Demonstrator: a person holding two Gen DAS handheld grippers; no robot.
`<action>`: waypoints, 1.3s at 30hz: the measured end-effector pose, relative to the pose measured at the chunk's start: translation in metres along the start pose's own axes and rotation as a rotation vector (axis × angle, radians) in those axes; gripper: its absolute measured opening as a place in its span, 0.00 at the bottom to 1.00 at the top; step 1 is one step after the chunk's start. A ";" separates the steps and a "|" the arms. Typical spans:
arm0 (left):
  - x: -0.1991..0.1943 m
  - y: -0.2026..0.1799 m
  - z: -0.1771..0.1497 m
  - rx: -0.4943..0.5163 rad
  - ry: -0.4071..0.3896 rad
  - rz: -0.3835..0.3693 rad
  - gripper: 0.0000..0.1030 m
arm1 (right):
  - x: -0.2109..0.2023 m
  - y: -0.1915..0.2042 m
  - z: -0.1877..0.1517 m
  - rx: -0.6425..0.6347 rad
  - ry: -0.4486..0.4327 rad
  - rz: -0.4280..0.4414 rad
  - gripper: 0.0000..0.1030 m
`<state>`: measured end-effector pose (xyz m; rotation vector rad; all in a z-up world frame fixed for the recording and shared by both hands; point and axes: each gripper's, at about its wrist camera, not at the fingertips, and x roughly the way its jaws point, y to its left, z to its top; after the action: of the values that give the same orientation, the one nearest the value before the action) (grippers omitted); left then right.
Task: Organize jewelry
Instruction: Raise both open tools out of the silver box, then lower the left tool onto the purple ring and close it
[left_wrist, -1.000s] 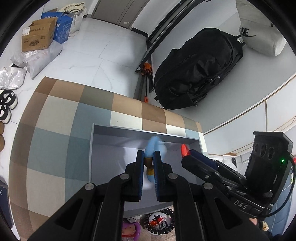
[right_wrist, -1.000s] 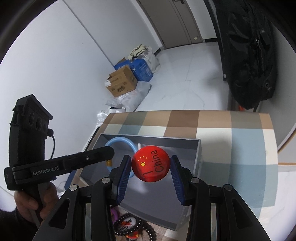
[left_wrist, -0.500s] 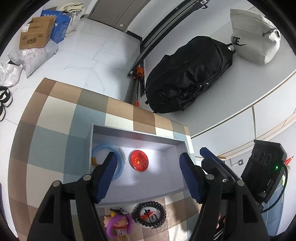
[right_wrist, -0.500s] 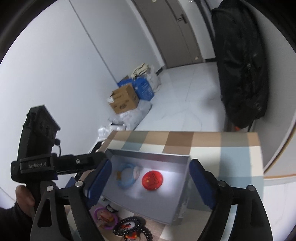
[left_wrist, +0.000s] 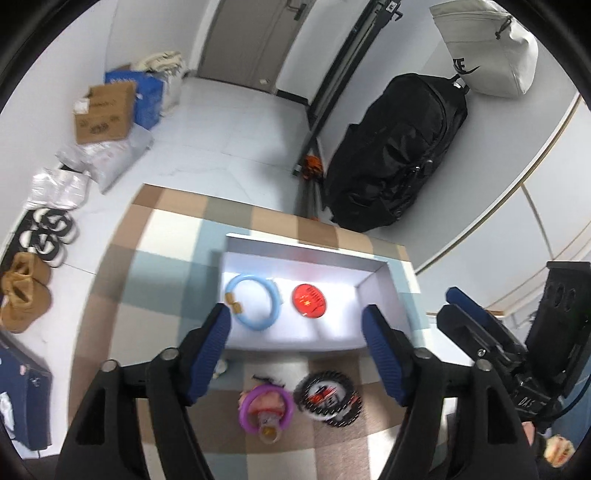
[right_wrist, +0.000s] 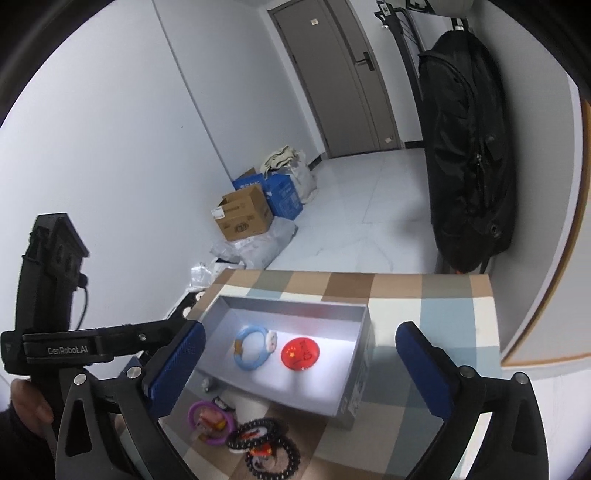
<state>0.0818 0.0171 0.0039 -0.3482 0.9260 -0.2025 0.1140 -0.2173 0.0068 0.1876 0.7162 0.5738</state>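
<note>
Above the checkered table (left_wrist: 162, 236), both grippers hang raised, pointing down at the grey box (left_wrist: 380, 291). Left gripper (left_wrist: 297, 341) and right gripper (right_wrist: 295, 363): jaws spread wide, empty, touching nothing. Inside the box, blue bracelet (left_wrist: 253, 301) lies left of the red badge (left_wrist: 308, 300), apart. On the table in front of the box: purple ring (left_wrist: 266, 410) and black bead bracelet (left_wrist: 327, 400), side by side. Tiled floor beyond; black backpack (left_wrist: 395, 147) against the wall, cardboard box (left_wrist: 103, 110) near the door.
</note>
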 end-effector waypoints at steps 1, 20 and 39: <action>-0.005 0.000 -0.005 0.001 -0.014 0.017 0.76 | -0.002 0.001 -0.003 0.003 0.003 -0.004 1.00; -0.010 0.011 -0.069 0.072 -0.024 0.148 0.81 | -0.038 0.029 -0.046 -0.036 0.046 -0.060 1.00; 0.024 0.002 -0.079 0.136 0.085 0.131 0.46 | -0.037 0.036 -0.057 -0.039 0.115 -0.092 1.00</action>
<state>0.0322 -0.0051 -0.0585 -0.1535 1.0101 -0.1602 0.0382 -0.2098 -0.0024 0.0851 0.8200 0.5134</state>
